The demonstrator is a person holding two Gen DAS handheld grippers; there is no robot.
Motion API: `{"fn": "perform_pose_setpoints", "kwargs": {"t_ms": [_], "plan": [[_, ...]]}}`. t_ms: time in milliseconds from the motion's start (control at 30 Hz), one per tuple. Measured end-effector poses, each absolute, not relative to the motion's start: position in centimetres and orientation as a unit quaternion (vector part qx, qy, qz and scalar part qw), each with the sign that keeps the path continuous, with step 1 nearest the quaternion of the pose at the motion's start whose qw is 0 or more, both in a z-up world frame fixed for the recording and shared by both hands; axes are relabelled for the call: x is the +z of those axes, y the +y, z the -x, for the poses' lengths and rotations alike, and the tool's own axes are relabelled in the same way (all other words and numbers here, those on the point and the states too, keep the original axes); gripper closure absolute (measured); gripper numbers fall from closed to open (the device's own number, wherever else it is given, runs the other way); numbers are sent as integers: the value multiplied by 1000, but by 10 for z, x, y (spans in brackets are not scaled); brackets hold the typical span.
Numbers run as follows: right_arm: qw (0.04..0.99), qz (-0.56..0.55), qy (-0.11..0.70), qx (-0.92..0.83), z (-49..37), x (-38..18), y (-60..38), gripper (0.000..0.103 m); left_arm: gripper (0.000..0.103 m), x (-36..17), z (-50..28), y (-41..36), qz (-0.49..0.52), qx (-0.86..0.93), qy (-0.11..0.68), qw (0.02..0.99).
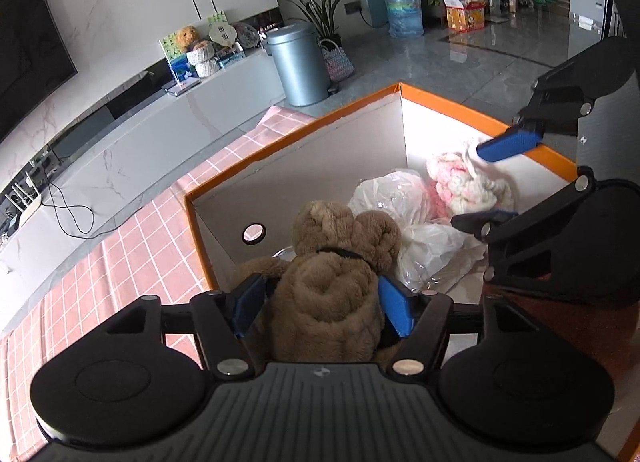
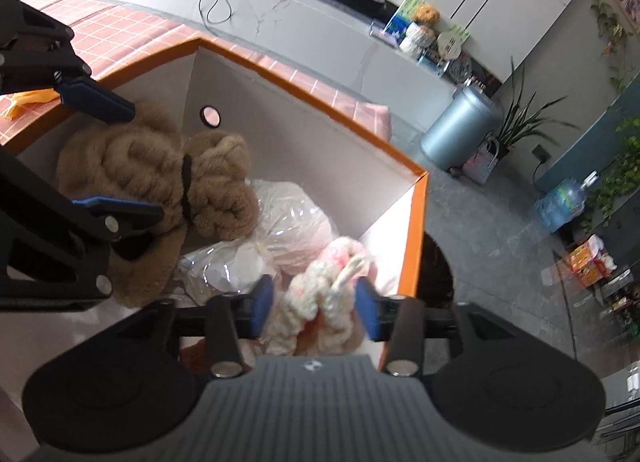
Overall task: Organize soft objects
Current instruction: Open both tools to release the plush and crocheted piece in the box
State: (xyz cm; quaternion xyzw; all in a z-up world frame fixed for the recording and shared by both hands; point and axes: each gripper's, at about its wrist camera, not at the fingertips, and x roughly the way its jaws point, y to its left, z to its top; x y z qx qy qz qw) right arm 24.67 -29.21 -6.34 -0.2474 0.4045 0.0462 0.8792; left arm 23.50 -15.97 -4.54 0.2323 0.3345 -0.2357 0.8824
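A brown plush bear sits inside a white box with an orange rim. My left gripper straddles the bear's body, its blue pads spread beside it and not squeezing it. In the right wrist view the bear lies at the box's left, between the left gripper's fingers. A pink and white knitted toy rests in the box's near right corner. My right gripper stands open around it, with gaps on both sides. The left wrist view shows that toy and the right gripper over it.
Crumpled clear plastic bags fill the box's middle between the two toys. The box stands on a pink checked cloth. On the floor beyond are a silver bin, a plant, a water bottle and a low white cabinet.
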Motion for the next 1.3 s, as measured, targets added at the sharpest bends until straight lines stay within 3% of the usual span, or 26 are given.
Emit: {"fn": "perform_pose_setpoints", "kwargs": {"t_ms": [100, 333, 600, 1300], "plan": [[882, 258, 393, 43, -241, -61, -289, 48, 17, -41, -230, -158, -229, -237, 330, 884], [879, 308, 363, 28, -223, -54, -280, 30, 16, -31, -218, -152, -224, -241, 325, 887], [881, 338, 332, -11, -196, -42, -281, 23, 16, -20, -198, -138, -189, -244, 313, 898], [963, 116, 233, -62, -119, -1, -255, 18, 16, 1, -145, -66, -34, -231, 296, 926]]}}
